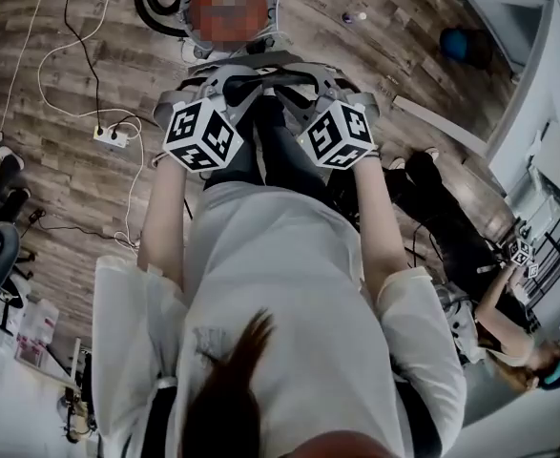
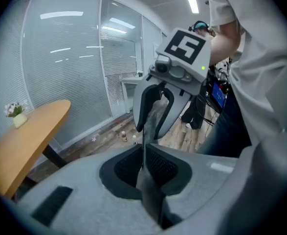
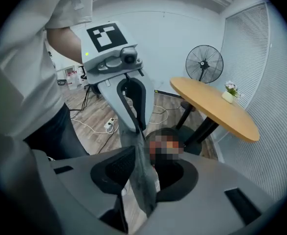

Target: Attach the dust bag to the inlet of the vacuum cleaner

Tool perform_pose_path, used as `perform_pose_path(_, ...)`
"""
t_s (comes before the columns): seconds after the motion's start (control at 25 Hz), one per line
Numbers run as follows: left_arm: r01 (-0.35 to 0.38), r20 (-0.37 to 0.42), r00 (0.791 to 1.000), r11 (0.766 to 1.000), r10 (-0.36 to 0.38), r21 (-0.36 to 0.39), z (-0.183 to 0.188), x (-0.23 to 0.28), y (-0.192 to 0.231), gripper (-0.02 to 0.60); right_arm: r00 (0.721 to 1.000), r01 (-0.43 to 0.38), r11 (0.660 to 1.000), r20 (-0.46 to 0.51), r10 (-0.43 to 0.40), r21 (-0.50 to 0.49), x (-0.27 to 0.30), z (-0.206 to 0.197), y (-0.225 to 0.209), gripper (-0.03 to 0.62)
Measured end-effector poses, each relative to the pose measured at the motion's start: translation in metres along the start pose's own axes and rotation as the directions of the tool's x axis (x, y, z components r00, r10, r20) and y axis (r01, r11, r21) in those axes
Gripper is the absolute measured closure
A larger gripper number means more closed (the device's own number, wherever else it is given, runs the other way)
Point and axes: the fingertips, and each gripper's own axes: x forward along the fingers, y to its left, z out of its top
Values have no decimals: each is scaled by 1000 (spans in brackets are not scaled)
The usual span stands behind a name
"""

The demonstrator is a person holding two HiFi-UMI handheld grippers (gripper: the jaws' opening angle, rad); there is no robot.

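Left claw (image 2: 144, 155): clenched on one edge of the dust bag (image 2: 150, 199); both pads are pressed flat on the thin grey sheet.
Right claw (image 3: 148, 170): released, with its jaws apart. The opposite edge of the bag stands between them, lying along one pad with an open gap to the other.
Dust bag position: it is stretched between the two claws in front of the person and seen edge-on from both gripper views. In the head view it sits just short of the vacuum cleaner (image 3: 165, 132).
Bag to inlet: the bag is not seated. Whether its far edge touches the machine cannot be told.
Claw spacing: the two claws face each other close together, tips angled downward, marker cubes side by side.
Vacuum cleaner: it stands on the wooden floor (image 1: 60, 189), directly ahead of the claws, with a dark hose (image 1: 155, 12) curled at its left side.
Room on the left: loose cables (image 1: 60, 55) and a power strip (image 1: 111, 137) lie on the floor near the left arm.
Room on the right: a second person (image 1: 508, 342) sits low by the wall, well apart from the claws.
Room beyond: the edge of a round yellow surface (image 3: 216, 109) overhangs near the vacuum cleaner, and its dark leg stands just beside the machine. A standing fan (image 3: 204, 64) is behind it.
Boundary: a glass wall with blinds (image 2: 60, 67) closes the far side.
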Motion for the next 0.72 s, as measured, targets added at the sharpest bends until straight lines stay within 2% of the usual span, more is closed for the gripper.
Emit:
perform_pose_path(0.12,21,-8,1000,1000,-21,-18,-14,18,-5,545,999,-16,1000,-37,16,-7,17,-19,4,511)
perform_pose_path(0.24,46,-4,999,998,-47,-46,-25,30,-10,545,996,-49,998,-76,46,-29,28,-32,11,535)
perform_pose_path(0.52,96,25,995,988,-94,-118,-38,49,-36,545,987,-127,991,-98,130,33,37,-58,34,542)
perform_pose_path(0.72,143,24,990,977,-141,-160,-47,62,-70,543,979,-168,981,-101,177,94,37,-79,64,542)
